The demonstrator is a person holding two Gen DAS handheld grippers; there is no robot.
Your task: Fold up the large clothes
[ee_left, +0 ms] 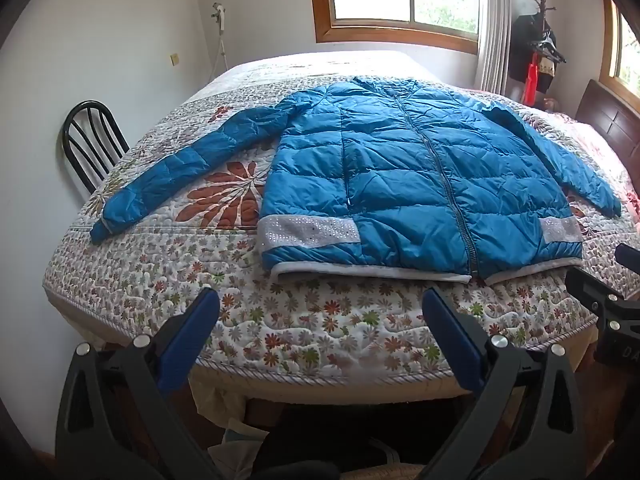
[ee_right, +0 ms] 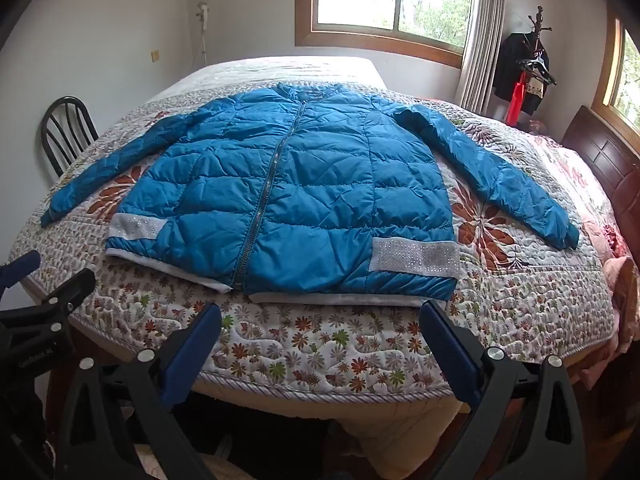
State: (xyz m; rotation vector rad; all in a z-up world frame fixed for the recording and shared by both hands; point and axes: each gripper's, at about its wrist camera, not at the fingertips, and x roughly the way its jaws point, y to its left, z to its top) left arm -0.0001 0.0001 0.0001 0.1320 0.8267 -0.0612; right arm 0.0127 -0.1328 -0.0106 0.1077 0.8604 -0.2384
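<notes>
While both claws, the left gripper (ee_left: pixel 320 300) and right gripper (ee_right: pixel 320 314), stand spread wide and empty, I see the blue quilted jacket (ee_right: pixel 288 196) lying flat, zipped, on the floral bedspread (ee_right: pixel 320 344), hem toward six o'clock. I judge it light, puffy and slippery; I would pinch each sleeve (ee_left: pixel 160 184) at its cuff.
</notes>
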